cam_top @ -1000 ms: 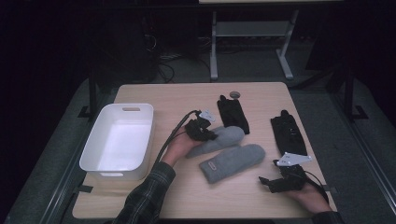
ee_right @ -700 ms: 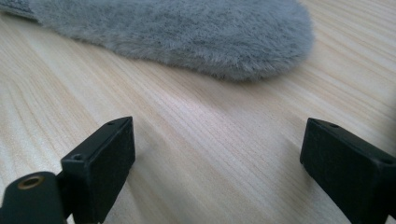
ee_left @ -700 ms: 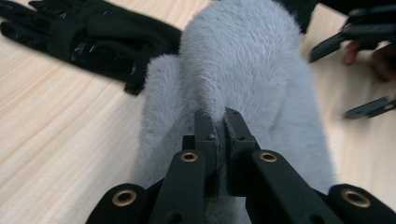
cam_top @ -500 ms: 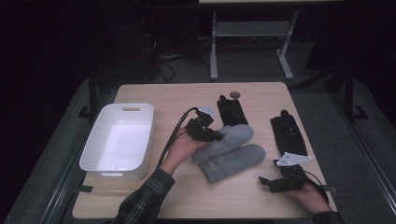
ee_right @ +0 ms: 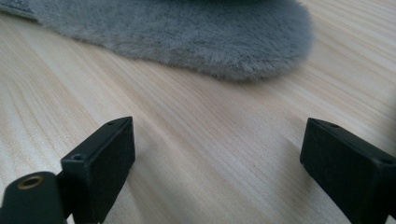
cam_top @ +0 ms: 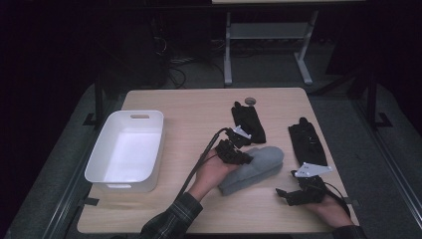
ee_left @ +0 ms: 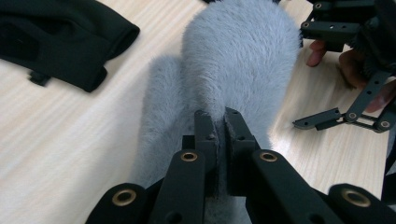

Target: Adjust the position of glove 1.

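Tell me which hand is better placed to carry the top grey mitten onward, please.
Left, probably. The left tongs are shut on the top grey mitten, which lies over the second one. The right tongs stand open above bare table, beside the mittens, holding nothing.

We take this for a lab or test room set up for recording, not a home. A plain light-wood table (cam_top: pixel 199 107) stands alone on grey carpet, lit from above while everything around it lies in darkness. Behind the table we see loose cables (cam_top: pixel 181 74) trailing on the floor and the white metal legs of a workbench (cam_top: pixel 263 45). Black stand legs (cam_top: pixel 97 99) rise just left of the table and others just right of it. On the table a white plastic bin (cam_top: pixel 127 149) sits at its left side.
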